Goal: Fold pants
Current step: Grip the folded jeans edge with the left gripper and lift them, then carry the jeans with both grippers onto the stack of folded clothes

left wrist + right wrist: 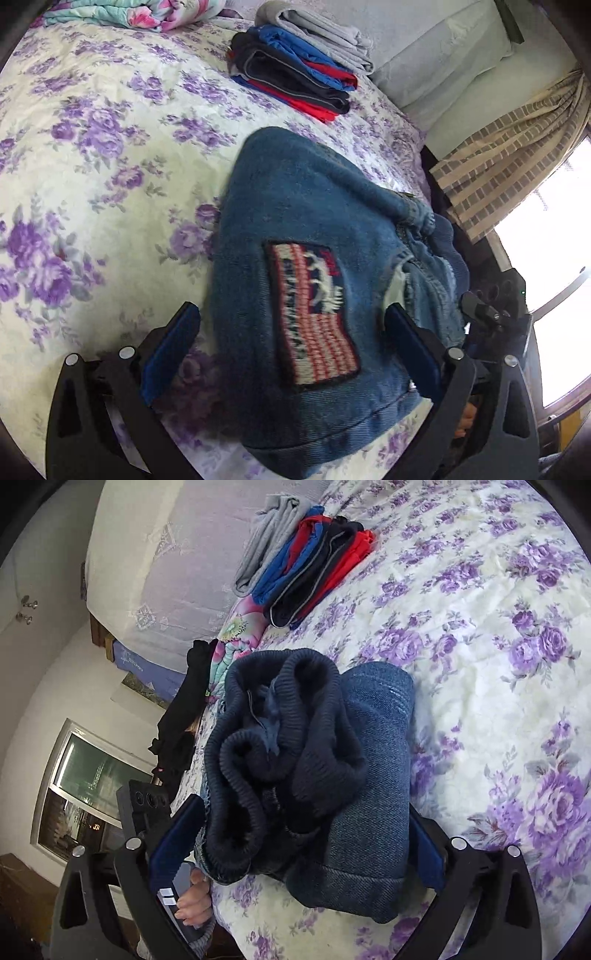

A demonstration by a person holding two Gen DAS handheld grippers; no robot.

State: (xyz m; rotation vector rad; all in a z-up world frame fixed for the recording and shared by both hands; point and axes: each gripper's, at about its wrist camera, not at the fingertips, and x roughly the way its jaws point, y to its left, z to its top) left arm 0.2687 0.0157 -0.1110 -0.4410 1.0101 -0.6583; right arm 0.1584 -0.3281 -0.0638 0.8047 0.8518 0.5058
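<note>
**Ana:** Denim is filling the space right between both sets of jaws. Those folded blue denim pants with the ribbed navy waistband point(314, 760) are lying on the cream bedspread printed with purple roses point(92, 147), bundled into a thick block.

**Ben:** Which gripper is sitting closer?

**Ana:** Neither by much, I'm judging. The left gripper point(291, 332) is straddling the bundle with its jaws spread wide, one blue pad on either side of the end carrying the red, white and blue woven flag patch point(314, 314). The right gripper point(299, 838) is straddling it from the waistband side, jaws equally wide apart, nothing clamped. In each view the bundle's long axis is running forward from the jaws.

**Ben:** So the fold is looking nearly finished?

**Ana:** That's my reading, though the waistband is bunching loosely on top and may be needing a tuck. Closing either pair would be squeezing the block across its short width, since its length is stretching ahead of the pads.

**Ben:** Anything beyond the jaws?

**Ana:** Well ahead, a stack of folded red, blue, black and grey garments point(295, 70) is sitting near the pale headboard. A crumpled pink and turquoise floral quilt point(140, 11) is lying farther off.
</note>
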